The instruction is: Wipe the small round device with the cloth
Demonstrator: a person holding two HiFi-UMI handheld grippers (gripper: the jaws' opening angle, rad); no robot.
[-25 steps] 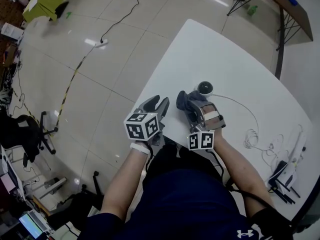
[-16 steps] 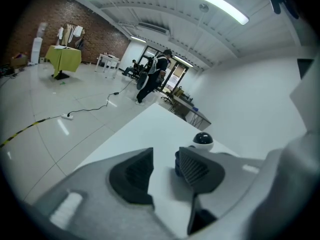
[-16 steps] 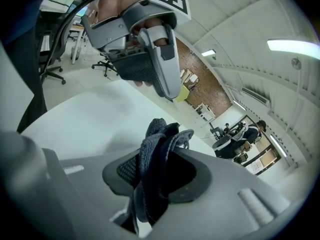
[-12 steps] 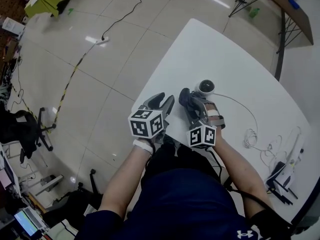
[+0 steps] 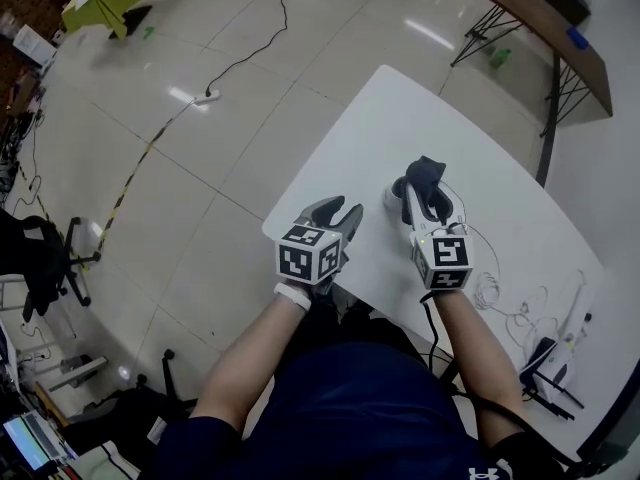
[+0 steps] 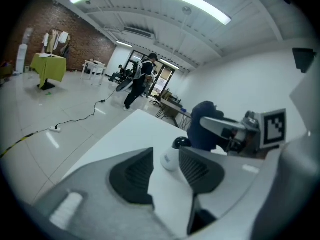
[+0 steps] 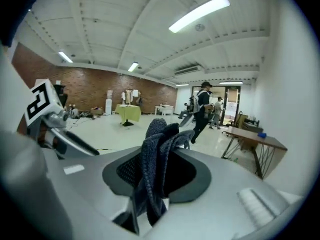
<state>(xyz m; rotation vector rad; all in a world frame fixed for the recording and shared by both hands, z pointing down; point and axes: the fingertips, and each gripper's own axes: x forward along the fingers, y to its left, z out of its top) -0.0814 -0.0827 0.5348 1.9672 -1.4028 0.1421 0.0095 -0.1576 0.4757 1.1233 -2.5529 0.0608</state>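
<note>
We count one small round device [image 5: 393,197], one dark blue cloth [image 5: 428,179] and two grippers, each carrying one cube of black-and-white square markers. The device, a white body with a black dome, stands on the white table [image 5: 400,118] near its left edge, just beside the cloth; we cannot tell whether they touch. A grey mark on its body [image 6: 169,160] is too blurred to read.

The left gripper [image 5: 338,214] points forward and a little down over the table's near edge. Its jaws stand apart with nothing between the pads, and the device shows beyond the gap.

The right gripper [image 5: 425,204] points across the table, roughly level. Its jaws are clamped on the cloth [image 7: 157,159], which bunches up past their tips.
</note>
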